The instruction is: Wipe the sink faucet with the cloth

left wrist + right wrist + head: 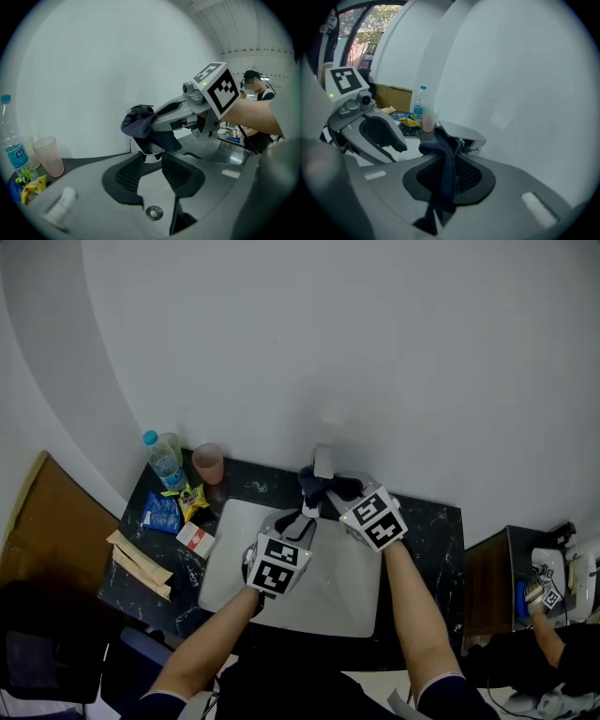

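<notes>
Dark navy cloth, bunched, draped over the end of the silver faucet. Faucet stands at 12 o'clock of the white sink.

Dark blue cloth noted as soft, matt fabric, faucet in smooth silvery metal, sink glossy white, counter polished black speckled stone, bottle clear plastic, cup dimpled pink plastic.

The left gripper holds its jaws apart, while the right gripper beside it pinches the cloth.

Navy cloth, white sink, black speckled counter.
</notes>
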`<action>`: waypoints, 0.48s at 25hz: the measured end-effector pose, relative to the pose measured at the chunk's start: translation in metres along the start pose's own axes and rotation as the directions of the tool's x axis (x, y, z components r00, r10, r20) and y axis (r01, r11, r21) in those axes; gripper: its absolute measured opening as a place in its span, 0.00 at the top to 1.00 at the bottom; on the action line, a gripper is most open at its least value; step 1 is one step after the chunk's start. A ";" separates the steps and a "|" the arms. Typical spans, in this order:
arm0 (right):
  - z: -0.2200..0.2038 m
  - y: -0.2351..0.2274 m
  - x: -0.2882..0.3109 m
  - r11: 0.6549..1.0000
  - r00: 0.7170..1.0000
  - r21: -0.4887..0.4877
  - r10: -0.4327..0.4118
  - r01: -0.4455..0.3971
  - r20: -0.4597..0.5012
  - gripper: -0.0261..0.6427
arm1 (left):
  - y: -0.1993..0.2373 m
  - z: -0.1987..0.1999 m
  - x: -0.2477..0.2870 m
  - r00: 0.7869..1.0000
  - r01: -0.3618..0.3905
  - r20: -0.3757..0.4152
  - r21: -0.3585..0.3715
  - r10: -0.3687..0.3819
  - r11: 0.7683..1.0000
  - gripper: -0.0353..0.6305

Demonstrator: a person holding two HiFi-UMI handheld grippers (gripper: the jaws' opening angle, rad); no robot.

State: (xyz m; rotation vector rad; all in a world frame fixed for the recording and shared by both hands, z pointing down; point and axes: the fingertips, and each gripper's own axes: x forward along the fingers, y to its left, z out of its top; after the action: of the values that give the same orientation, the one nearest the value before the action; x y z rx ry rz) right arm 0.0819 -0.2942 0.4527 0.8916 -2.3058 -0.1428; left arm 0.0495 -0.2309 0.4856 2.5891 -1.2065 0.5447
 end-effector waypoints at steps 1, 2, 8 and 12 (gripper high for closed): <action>0.000 0.008 -0.003 1.000 1.000 -0.011 0.028 -0.028 -0.009 0.88 | 0.000 0.001 -0.001 1.000 -0.001 -0.003 -0.001 0.001 1.000 0.75; -0.002 0.017 -0.006 0.998 0.998 -0.019 0.058 -0.059 -0.019 0.88 | 0.000 0.002 -0.001 1.000 -0.002 -0.005 -0.001 0.002 1.000 0.76; -0.007 0.060 -0.029 0.975 0.977 -0.057 0.213 -0.214 -0.027 0.88 | 0.001 0.001 -0.002 1.000 -0.006 -0.009 0.003 0.007 1.000 0.76; -0.006 0.057 -0.030 0.974 0.976 -0.059 0.217 -0.218 -0.024 0.88 | 0.001 0.001 -0.003 1.000 -0.007 -0.009 0.002 0.007 1.000 0.76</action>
State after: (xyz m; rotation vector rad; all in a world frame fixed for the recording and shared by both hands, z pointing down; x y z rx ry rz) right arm 0.0701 -0.2311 0.4592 0.6016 -2.3511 -0.1100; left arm 0.0476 -0.2300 0.4835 2.5824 -1.2131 0.5590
